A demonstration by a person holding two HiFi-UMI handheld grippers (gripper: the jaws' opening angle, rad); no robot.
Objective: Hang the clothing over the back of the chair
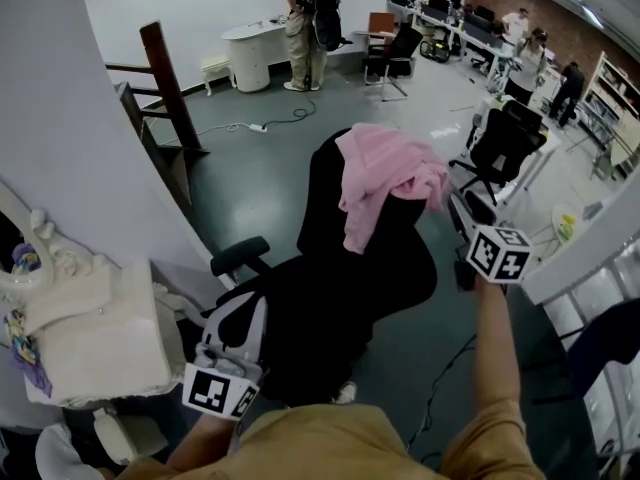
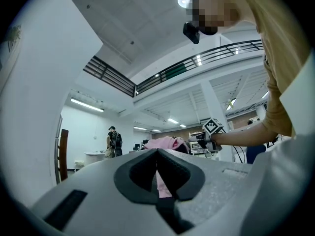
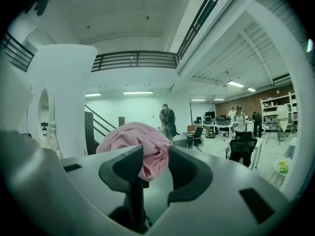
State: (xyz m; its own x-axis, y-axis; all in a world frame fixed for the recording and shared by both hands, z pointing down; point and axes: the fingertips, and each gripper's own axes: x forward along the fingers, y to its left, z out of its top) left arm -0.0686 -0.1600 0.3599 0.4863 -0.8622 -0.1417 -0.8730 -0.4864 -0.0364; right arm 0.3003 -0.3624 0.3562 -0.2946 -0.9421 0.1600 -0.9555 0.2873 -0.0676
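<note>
A pink piece of clothing [image 1: 388, 176] lies bunched over the top of the black office chair's back [image 1: 340, 288], with one end hanging down the front. My right gripper [image 1: 462, 236] is just right of the chair's top, close to the clothing's right end. In the right gripper view its jaws stand apart around nothing, and the pink clothing [image 3: 142, 141] shows beyond the right gripper [image 3: 155, 154]. My left gripper [image 1: 228, 353] is low at the chair's left side by the armrest. The left gripper [image 2: 157, 154] has its tips together, and the clothing [image 2: 165, 142] lies far ahead of it.
A white ornate cabinet [image 1: 100, 338] stands close on the left beside a white pillar. A wooden stair post [image 1: 165, 83] is behind it. Another black office chair [image 1: 505, 138] stands at the right, a person [image 1: 305, 18] at the back, and a cable [image 1: 440, 368] runs across the floor.
</note>
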